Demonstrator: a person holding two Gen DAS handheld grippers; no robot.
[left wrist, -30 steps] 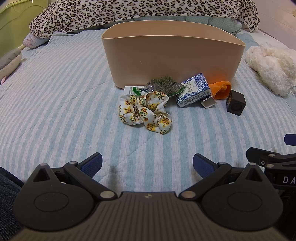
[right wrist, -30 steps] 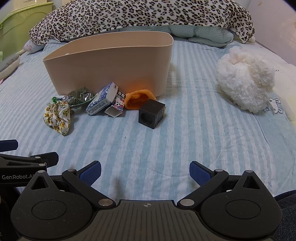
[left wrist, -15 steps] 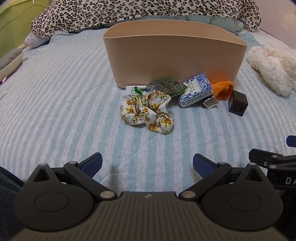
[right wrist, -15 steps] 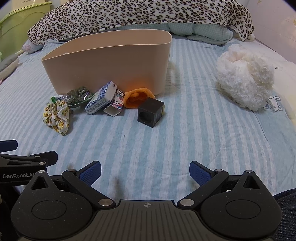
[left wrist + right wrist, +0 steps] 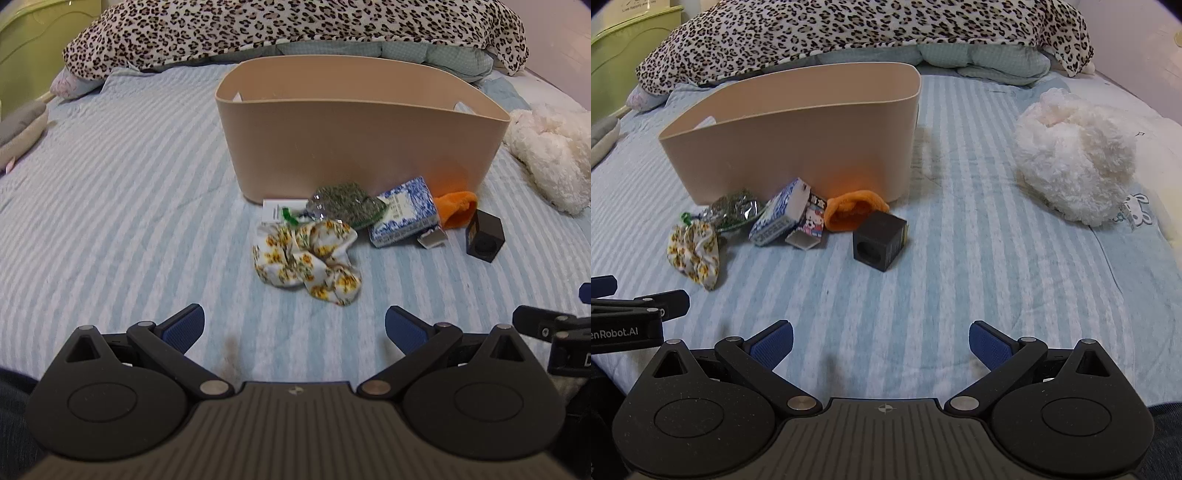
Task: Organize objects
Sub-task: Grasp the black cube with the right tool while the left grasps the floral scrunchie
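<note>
A tan plastic bin (image 5: 354, 147) (image 5: 798, 147) stands on the striped bed. In front of it lie a floral scrunchie (image 5: 306, 262) (image 5: 694, 251), a clear bag of green herbs (image 5: 347, 203) (image 5: 733, 208), a blue-and-white patterned box (image 5: 404, 218) (image 5: 779, 218), a small cartoon carton (image 5: 810, 229), an orange cloth (image 5: 458, 212) (image 5: 855, 214) and a black cube (image 5: 485, 236) (image 5: 881, 240). My left gripper (image 5: 293, 326) is open and empty, short of the scrunchie. My right gripper (image 5: 881, 341) is open and empty, short of the black cube.
A white fluffy plush (image 5: 1075, 162) (image 5: 550, 155) lies right of the bin. A leopard-print blanket (image 5: 295, 29) and teal pillows (image 5: 979, 59) line the far side. A green cabinet (image 5: 33, 48) stands at the far left. The other gripper shows at each view's edge.
Both grippers have moved a little forward toward the objects; the left view shifted so the bin and items sit further right. Both stay open and empty.
</note>
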